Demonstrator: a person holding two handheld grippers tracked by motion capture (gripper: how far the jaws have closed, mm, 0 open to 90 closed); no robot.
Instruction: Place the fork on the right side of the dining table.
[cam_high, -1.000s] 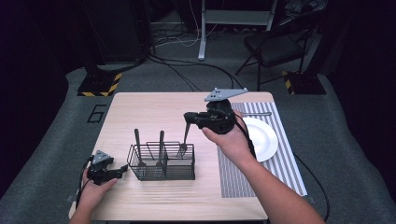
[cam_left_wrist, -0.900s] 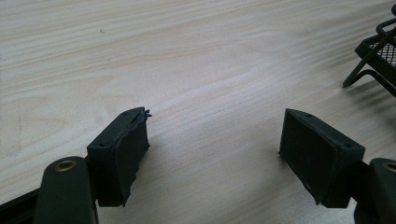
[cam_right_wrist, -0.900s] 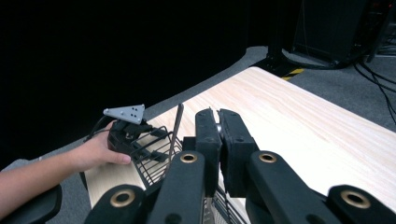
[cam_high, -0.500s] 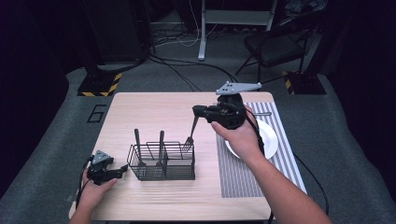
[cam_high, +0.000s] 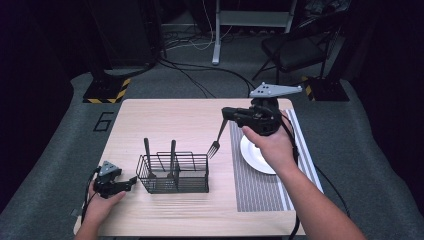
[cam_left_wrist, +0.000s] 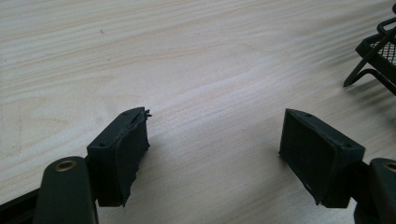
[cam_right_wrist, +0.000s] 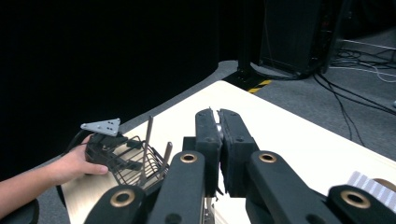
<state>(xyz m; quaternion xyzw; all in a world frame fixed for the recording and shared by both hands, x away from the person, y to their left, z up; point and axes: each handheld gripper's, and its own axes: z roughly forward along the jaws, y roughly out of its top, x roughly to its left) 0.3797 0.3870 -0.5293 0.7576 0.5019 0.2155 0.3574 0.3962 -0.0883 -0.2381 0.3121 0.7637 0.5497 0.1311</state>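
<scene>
The right gripper was raised above the table, just left of the striped placemat and forward of the white plate. Its jaws were pressed together on the handle of a fork, which hung down from them with the tines lowest, above and just to the right of the wire caddy. In the right gripper view the jaws of that gripper stood nearly closed, with a thin sliver of metal between the pads. The person's right hand held the gripper body over the plate. The grey three-cornered plate sat on top of it.

The left gripper rested low at the near left part of the table, held by the left hand. Its jaws pointed toward the caddy and stood just beside its left end, apart from it. In the left gripper view this gripper had its jaws spread wide, with bare wood between them. A corner of the caddy showed to the upper right of those jaws.

Two dark utensil handles stood upright in the caddy, to the right of the left gripper. Seen from the right gripper view, the caddy lay beyond and left of the closed jaws, with the left hand behind it.
</scene>
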